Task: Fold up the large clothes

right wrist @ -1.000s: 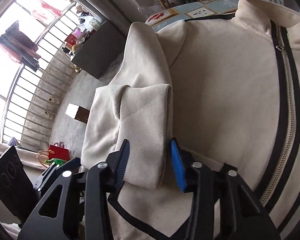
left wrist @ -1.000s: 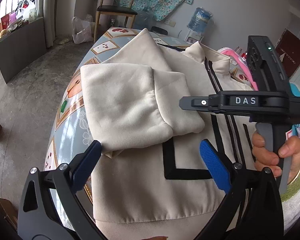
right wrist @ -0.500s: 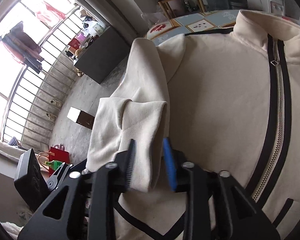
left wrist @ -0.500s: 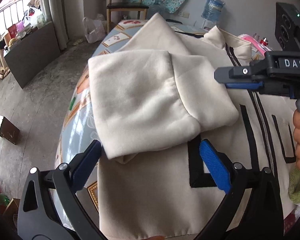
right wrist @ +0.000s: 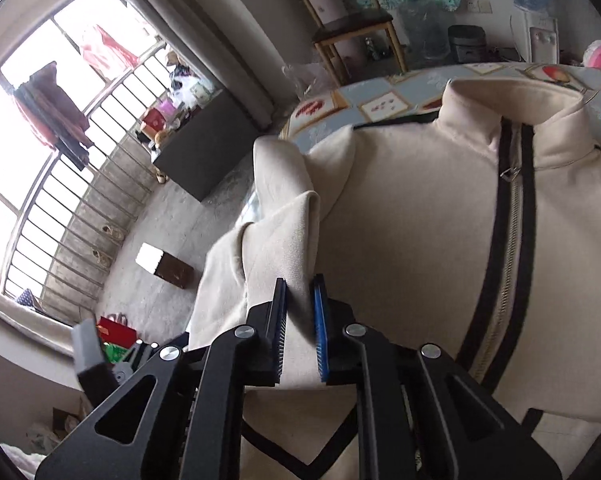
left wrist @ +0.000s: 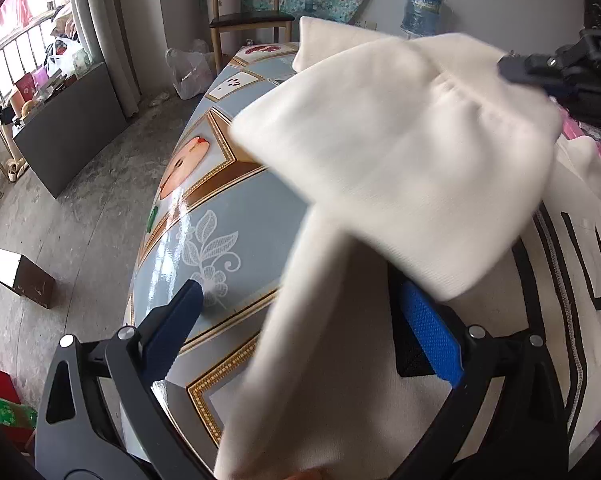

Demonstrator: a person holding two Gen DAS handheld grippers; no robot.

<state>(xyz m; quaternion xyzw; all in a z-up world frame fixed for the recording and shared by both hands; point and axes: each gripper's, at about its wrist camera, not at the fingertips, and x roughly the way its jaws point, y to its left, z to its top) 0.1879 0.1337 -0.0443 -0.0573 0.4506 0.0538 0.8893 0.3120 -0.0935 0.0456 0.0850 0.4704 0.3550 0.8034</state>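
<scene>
Cream fleece jacket [right wrist: 420, 240]: laid zip-up on the tiled bench [left wrist: 220, 216], collar at the far end
Left tool [left wrist: 300, 320]: held wide open, nothing gripped; bare bench edge lies beside its left finger
Sleeve [left wrist: 400, 168]: lifted clear of the bench, seemingly to be folded across the chest
Right tool [right wrist: 300, 320]: clamped on the sleeve cuff; open chest lies rightward for laying it

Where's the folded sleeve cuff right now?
In the right wrist view, the sleeve cuff is pinched in the right gripper, left of the jacket's zipper; the left wrist view shows it lifted above the table.
</scene>
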